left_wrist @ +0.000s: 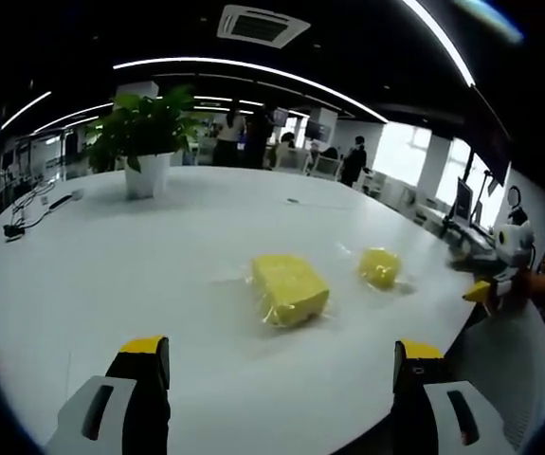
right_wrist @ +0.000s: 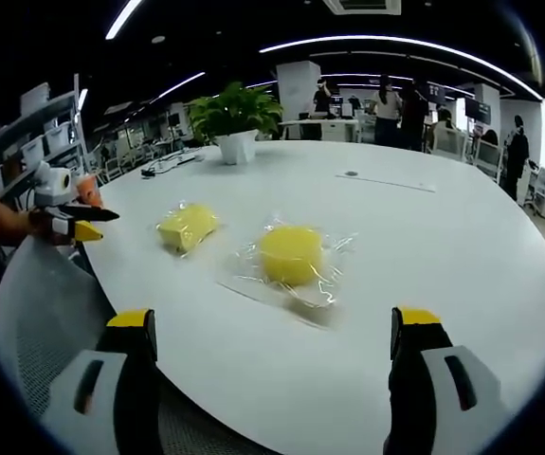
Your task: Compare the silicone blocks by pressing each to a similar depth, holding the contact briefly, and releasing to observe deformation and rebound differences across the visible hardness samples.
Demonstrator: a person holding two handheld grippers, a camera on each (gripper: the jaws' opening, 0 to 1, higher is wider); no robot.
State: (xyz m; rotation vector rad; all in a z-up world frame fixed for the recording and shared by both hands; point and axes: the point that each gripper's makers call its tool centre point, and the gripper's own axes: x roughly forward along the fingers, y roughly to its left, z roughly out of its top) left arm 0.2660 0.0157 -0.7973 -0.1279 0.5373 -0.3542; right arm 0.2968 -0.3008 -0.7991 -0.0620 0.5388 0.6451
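Two yellow silicone blocks in clear wrap lie on the white round table (left_wrist: 111,275). In the left gripper view the rectangular block (left_wrist: 289,289) sits just ahead, and the rounder block (left_wrist: 379,267) lies to its right. My left gripper (left_wrist: 281,365) hovers short of them, open and holding nothing. The right gripper view has the rounder block (right_wrist: 291,254) straight ahead and the rectangular block (right_wrist: 187,227) further left. My right gripper (right_wrist: 272,336) is open near the table edge (right_wrist: 462,284), apart from both blocks. Each gripper appears in the other's view: the right one (left_wrist: 495,284), the left one (right_wrist: 73,227).
A potted plant (left_wrist: 144,142) in a white pot stands at the far side of the table, with cables (left_wrist: 30,204) near it. A grey mesh chair (right_wrist: 35,322) stands at the table's near edge. People stand among desks in the background (right_wrist: 395,104).
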